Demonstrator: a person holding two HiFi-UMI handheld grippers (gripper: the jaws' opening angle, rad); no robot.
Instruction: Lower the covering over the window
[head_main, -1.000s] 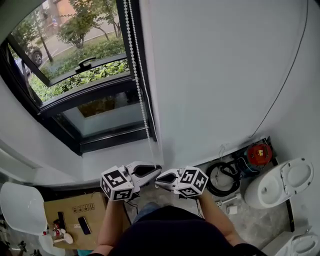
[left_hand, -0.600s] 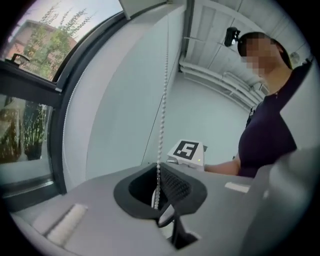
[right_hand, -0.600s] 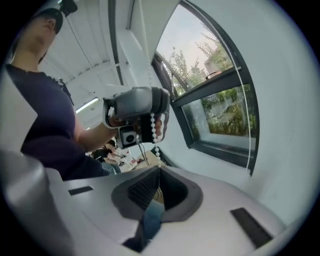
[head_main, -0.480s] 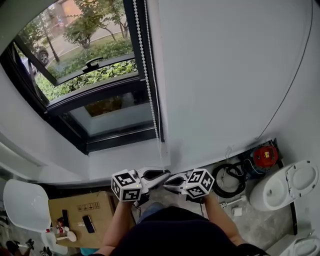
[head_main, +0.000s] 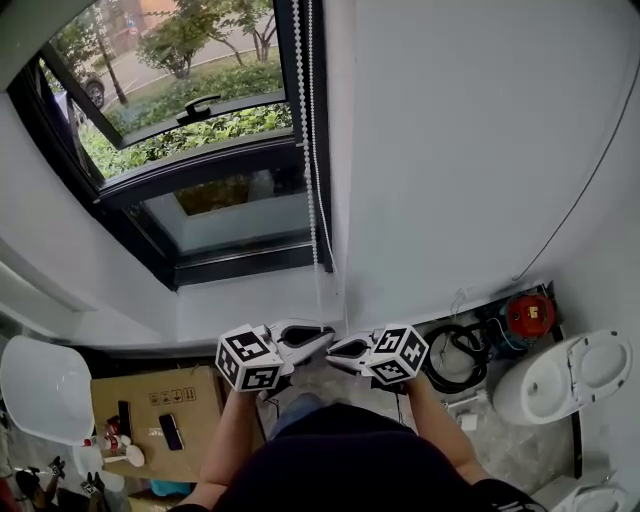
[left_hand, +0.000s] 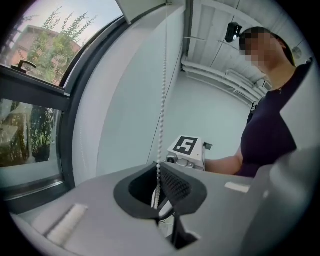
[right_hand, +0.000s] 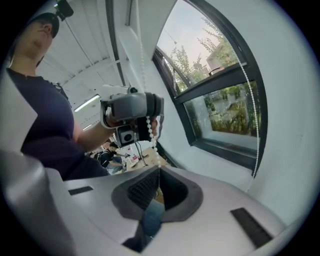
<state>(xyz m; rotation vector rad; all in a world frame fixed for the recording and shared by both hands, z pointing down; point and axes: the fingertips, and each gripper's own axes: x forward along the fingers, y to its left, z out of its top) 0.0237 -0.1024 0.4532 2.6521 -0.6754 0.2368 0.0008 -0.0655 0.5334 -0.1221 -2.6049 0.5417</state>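
Note:
A white bead chain (head_main: 308, 120) hangs in two strands down the window's right frame (head_main: 322, 150), over the dark-framed window (head_main: 200, 190). My left gripper (head_main: 318, 336) is shut on the chain (left_hand: 161, 125), which drops from above into its jaws (left_hand: 160, 189). Right beside it, my right gripper (head_main: 338, 350) is shut on the same chain (right_hand: 151, 137) just below the left gripper (right_hand: 131, 113). The beads end at its closed jaws (right_hand: 157, 184). Both grippers sit low, under the sill. No blind is in view.
The white sill (head_main: 250, 300) and wall lie ahead of the grippers. On the floor are a toilet (head_main: 560, 375), a red device (head_main: 525, 312), a black hose coil (head_main: 450, 355), a cardboard box (head_main: 150, 415) with phones and a white chair (head_main: 40, 390).
The head view has swung left, so the window and chain sit further right. Both grippers stay side by side, shut on the chain, a little lower in the frame.

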